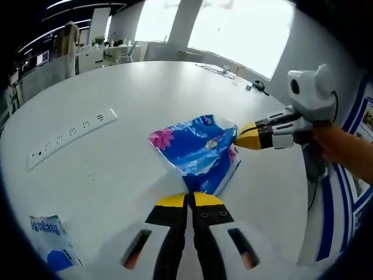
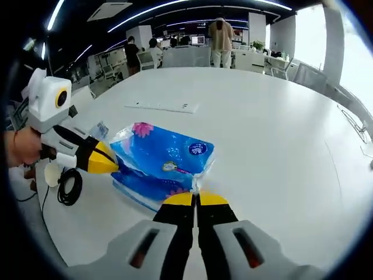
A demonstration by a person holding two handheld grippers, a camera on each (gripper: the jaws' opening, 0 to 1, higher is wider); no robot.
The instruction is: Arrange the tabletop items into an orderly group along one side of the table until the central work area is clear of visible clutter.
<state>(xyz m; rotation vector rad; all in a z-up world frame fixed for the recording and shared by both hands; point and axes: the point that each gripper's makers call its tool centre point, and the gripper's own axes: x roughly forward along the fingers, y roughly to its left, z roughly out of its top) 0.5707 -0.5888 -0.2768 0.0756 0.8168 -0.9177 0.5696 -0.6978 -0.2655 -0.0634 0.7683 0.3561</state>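
Observation:
A blue plastic pack of tissues with a pink flower print lies near the white table's edge, held at both ends. In the left gripper view my left gripper is shut on the pack's near edge. My right gripper comes in from the right, shut on the far corner. In the right gripper view the same pack lies ahead. The right gripper pinches its wrapper, and the left gripper clamps the opposite end from the left.
A white power strip is set in the tabletop, also the power strip. A small blue-and-white packet lies near the edge. A black cable coil hangs beside the table. Small items sit at the far rim. People stand in the background.

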